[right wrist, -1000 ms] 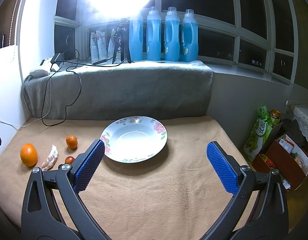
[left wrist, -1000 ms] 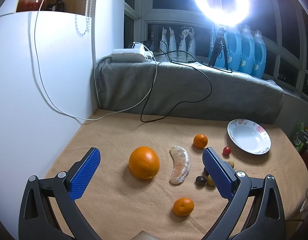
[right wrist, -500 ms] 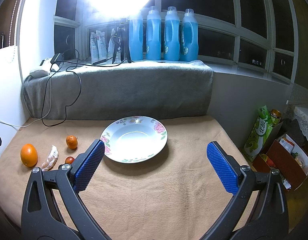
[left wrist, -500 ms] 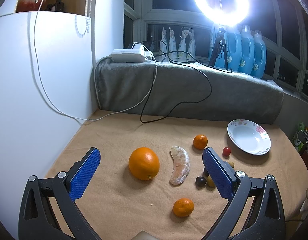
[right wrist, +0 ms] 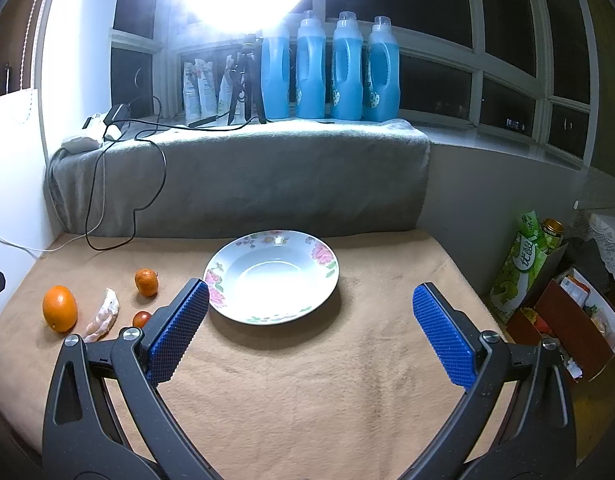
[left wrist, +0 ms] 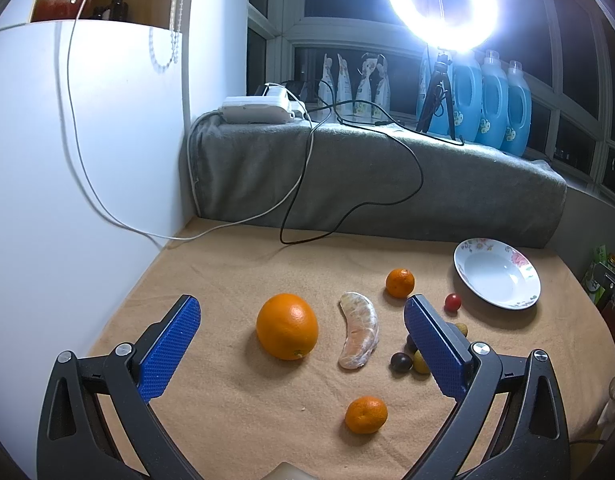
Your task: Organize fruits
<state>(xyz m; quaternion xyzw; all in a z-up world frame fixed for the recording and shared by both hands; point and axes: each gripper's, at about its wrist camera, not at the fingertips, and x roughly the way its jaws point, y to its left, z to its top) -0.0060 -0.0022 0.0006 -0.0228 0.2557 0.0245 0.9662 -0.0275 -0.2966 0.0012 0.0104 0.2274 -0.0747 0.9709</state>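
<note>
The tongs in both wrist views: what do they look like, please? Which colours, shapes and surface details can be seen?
The left tongs and right tongs look alike. Each has two black, matte plastic arms with triangular cut-outs, spreading in a V. Silver round screws sit near the ends. Each finger carries a flat, rectangular blue pad with a fine dotted grip texture. No cables, markings or sleeves are visible.

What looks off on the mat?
One peeled citrus segment lies bare on the tan mat between the whole orange and the small fruits. The plate holds nothing. No spill or damage.
</note>
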